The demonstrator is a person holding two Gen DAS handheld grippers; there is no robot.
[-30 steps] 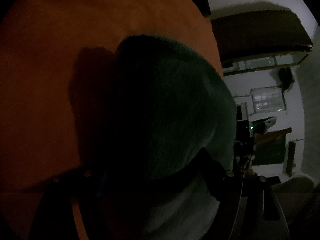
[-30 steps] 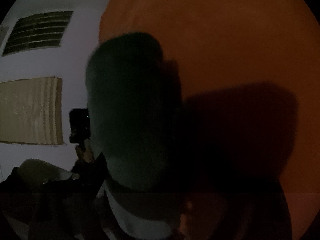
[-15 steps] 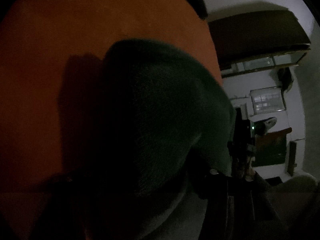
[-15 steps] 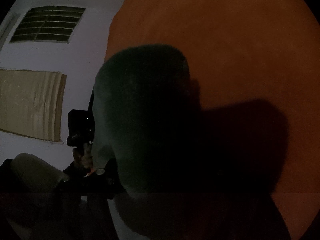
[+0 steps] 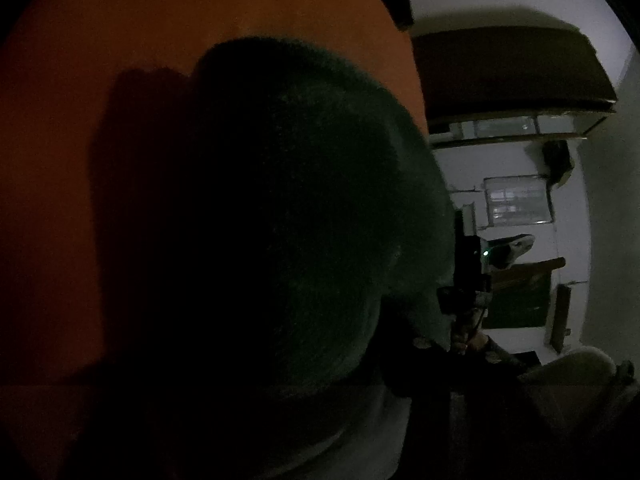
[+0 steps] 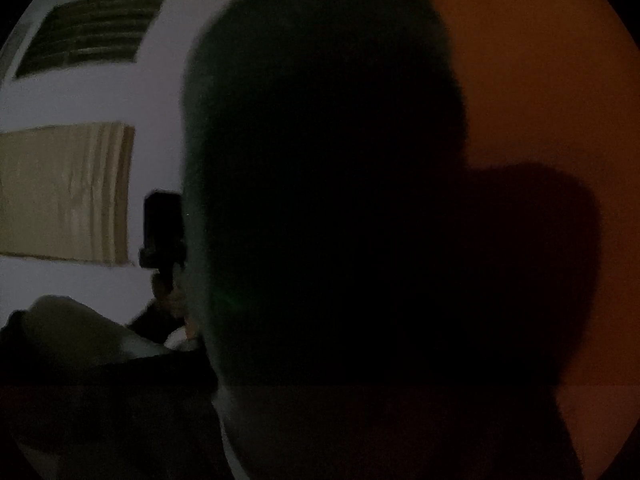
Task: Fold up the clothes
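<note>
While both tools were closing, grip unseen in the dark, the green garment looked soft, light, fuzzy; best pinched at edges.

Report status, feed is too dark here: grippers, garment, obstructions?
Both hand-held gripper jaws closing, own fingers lost in dark. Dark green garment fills both views over orange surface. Grip unconfirmed. Nothing else seen in the way.

Fuzzy matt green cloth; matt orange surface
</note>
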